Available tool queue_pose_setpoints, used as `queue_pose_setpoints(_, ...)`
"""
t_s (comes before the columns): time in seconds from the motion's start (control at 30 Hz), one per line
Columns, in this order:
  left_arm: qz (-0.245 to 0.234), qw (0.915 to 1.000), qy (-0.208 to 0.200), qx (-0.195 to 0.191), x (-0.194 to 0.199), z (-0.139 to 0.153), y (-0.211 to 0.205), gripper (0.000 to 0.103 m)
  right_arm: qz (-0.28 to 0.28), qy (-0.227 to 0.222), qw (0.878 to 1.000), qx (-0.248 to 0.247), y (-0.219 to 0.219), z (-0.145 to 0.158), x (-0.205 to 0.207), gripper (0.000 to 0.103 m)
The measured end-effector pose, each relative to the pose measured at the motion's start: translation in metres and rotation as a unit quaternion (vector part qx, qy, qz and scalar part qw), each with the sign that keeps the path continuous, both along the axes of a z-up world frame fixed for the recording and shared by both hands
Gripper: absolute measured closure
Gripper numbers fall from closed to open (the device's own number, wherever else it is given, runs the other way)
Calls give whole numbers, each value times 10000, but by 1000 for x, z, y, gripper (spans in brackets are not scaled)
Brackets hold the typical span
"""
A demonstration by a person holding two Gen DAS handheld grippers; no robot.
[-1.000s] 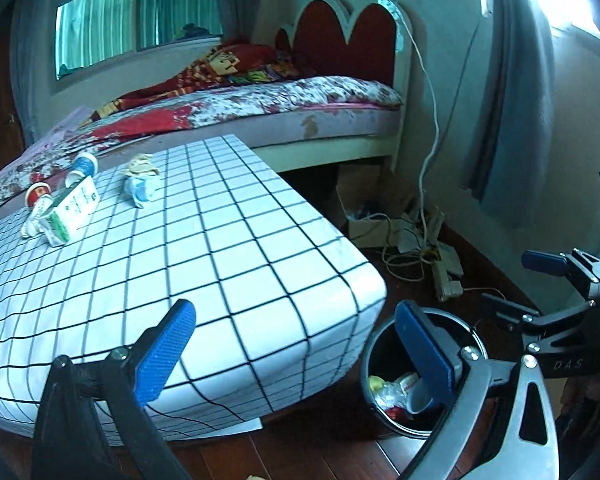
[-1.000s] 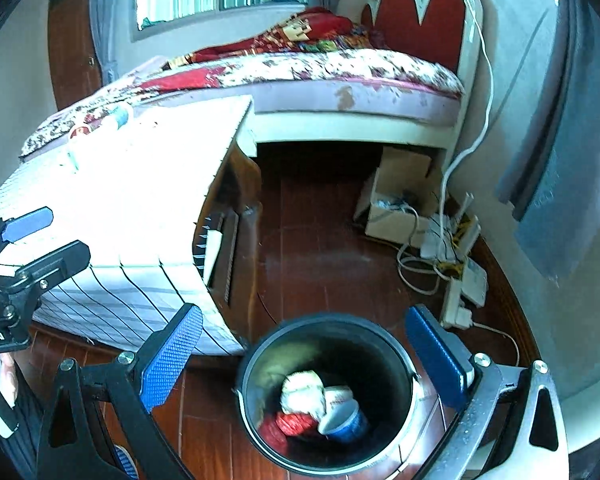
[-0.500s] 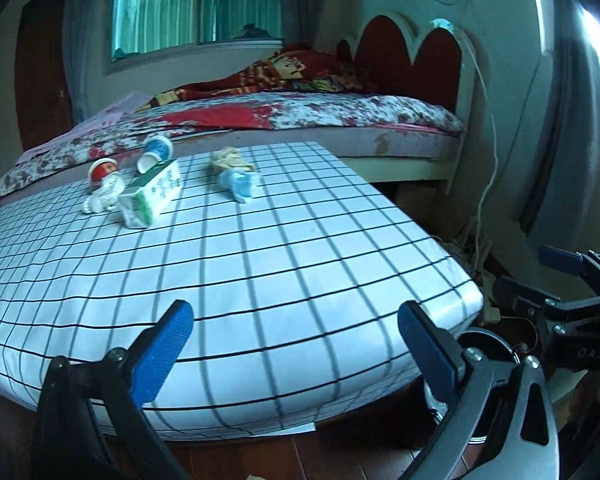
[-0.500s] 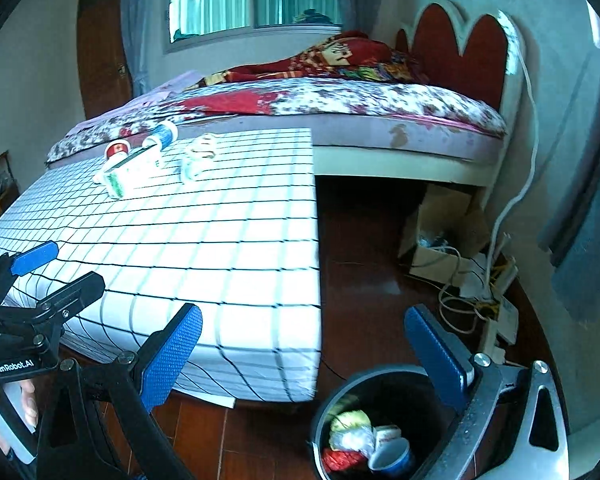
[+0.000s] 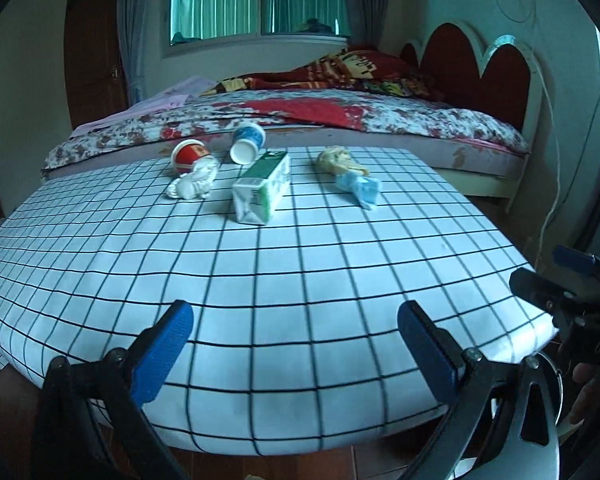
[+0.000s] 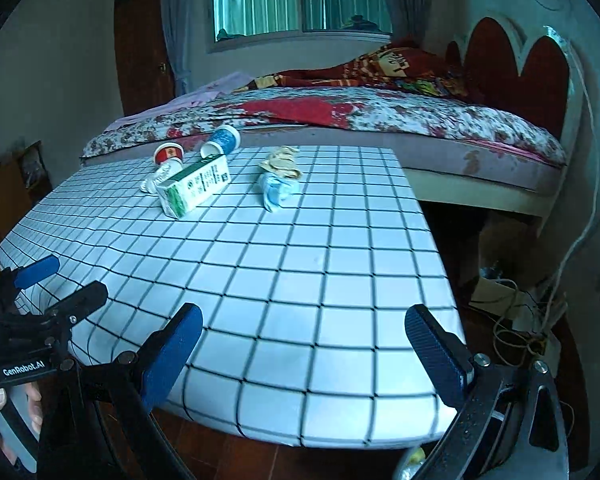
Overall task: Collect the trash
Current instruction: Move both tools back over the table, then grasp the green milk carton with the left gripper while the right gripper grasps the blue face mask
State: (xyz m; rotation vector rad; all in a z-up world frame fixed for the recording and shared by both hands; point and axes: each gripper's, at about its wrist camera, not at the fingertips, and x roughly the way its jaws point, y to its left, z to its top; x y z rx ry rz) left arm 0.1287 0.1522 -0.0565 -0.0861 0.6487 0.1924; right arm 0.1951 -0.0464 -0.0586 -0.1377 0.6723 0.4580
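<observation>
Trash lies at the far end of the checked tablecloth [image 5: 300, 272]: a green-and-white carton [image 5: 262, 193] [image 6: 194, 189], a red cup [image 5: 188, 155] [image 6: 169, 153], a blue cup [image 5: 247, 143] [image 6: 221, 140], a white crumpled wad [image 5: 194, 185], a tan wrapper [image 5: 338, 161] [image 6: 281, 162] and a blue crumpled piece [image 5: 361, 189] [image 6: 276, 191]. My left gripper [image 5: 296, 332] hangs open over the table's near edge, nothing between its fingers. My right gripper [image 6: 304, 338] is open too, over the near right corner. All the trash is well beyond both.
A bed [image 5: 340, 120] with a floral cover and red headboard [image 5: 472, 60] stands behind the table. The bin's rim [image 5: 556, 376] shows at the lower right, mostly hidden. Cables and a power strip [image 6: 520, 320] lie on the floor to the right.
Both grippers have risen from the bin and swung left over the table. The bin has dropped out of view and the trash on the table now lies ahead.
</observation>
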Motion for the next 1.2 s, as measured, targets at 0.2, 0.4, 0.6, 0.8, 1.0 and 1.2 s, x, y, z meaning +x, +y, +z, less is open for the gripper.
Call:
queue_pose_setpoints(0.2,96,9999,109,-13,30,0,32,2,342,188,9990,-215,40,2,43,1)
queue_pose_setpoints(0.4,-51,9995,304,-60,85,-7,54,14,463,478,9973,-301,65,-2,114,2)
queue_pose_setpoints(0.6,-137,9990,415,-31,140,-15,67,20,696,709,9934,-578,98,-21,171,18)
queue_pose_setpoints(0.8,-154,9976,661,-105,172,-30,80,26,767,922,9900,-743,117,-40,209,27)
queue_pose_setpoints(1.0,-214,9959,870,-150,186,-39,82,37,865,1090,9875,-745,126,-51,219,41)
queue_pose_setpoints(1.2,-375,9938,985,-359,190,-39,80,62,989,1123,9854,-808,132,-52,213,70)
